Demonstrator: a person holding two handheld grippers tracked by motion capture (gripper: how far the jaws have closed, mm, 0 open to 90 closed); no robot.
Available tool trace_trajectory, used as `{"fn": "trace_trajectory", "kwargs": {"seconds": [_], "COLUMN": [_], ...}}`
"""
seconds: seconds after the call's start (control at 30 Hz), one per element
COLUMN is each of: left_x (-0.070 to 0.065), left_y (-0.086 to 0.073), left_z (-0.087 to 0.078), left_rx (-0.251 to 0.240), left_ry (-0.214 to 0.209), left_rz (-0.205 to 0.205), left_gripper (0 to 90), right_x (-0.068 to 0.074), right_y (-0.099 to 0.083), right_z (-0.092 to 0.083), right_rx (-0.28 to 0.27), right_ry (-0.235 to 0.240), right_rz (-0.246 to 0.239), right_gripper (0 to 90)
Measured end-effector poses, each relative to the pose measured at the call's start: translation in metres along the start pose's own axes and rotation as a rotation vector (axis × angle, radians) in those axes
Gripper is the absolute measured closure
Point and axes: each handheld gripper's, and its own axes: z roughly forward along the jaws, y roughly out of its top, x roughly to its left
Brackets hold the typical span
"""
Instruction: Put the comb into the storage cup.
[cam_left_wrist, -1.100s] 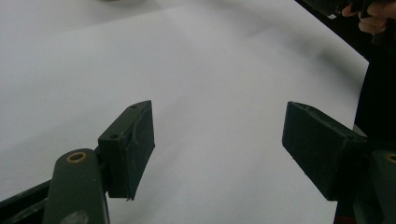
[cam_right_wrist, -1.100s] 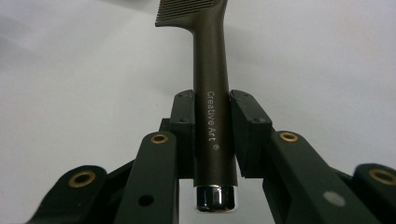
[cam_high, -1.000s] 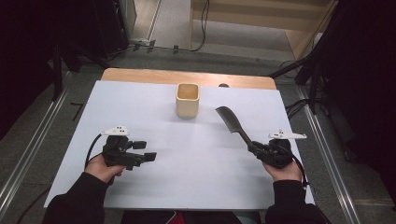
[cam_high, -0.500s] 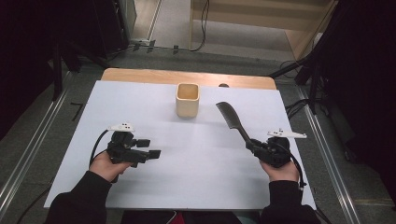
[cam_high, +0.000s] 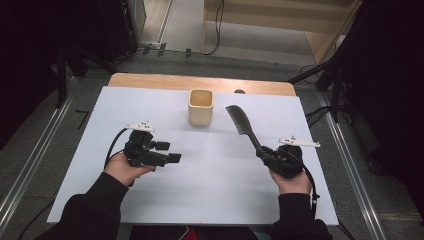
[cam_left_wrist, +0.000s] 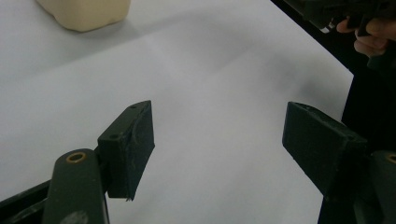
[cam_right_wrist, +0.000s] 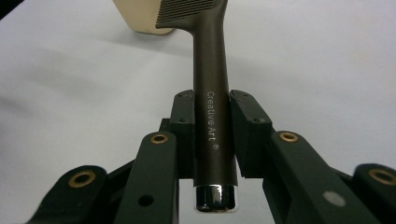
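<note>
Comb (cam_high: 244, 126) clamped by the handle in the right gripper (cam_high: 267, 154), raised over the white table (cam_high: 90, 175), toothed end near the cream cup (cam_high: 201, 107). Best tipped upright above the cup mouth, then lowered slowly. Left gripper (cam_high: 167, 152) spread wide, holding nothing. Cup apparently empty.

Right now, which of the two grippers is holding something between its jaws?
The right gripper: its jaws clamp the handle of the dark comb. The left gripper stands wide open over the white table.
</note>
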Motion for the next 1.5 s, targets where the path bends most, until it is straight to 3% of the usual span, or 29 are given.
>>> {"fn": "trace_trajectory", "kwargs": {"seconds": [0.33,0.47,0.67,1.03,1.23,1.5], "left_x": [-0.009,-0.012,-0.014,-0.017,-0.019,-0.025], "left_y": [0.015,0.021,0.028,0.039,0.044,0.049], "left_z": [0.008,0.011,0.019,0.031,0.036,0.045], "left_rx": [0.0,0.003,-0.003,0.0,-0.002,-0.007], "left_ry": [-0.013,-0.011,-0.019,0.004,0.007,0.022], "left_rz": [0.02,0.021,0.01,0.008,0.002,0.027], "left_gripper": [25.9,25.9,25.9,26.0,26.5,26.4], "right_x": [0.02,0.023,0.027,0.036,0.039,0.047], "right_y": [0.0,-0.003,-0.008,-0.015,-0.018,-0.022], "right_z": [0.008,0.011,0.013,0.019,0.022,0.025], "right_rx": [-0.042,-0.066,-0.099,-0.154,-0.171,-0.195], "right_ry": [-0.018,-0.014,-0.036,-0.053,-0.042,-0.052], "right_rz": [0.019,0.046,0.05,0.053,0.072,0.067], "right_gripper": [70.6,70.6,70.6,70.6,70.6,70.6]}}
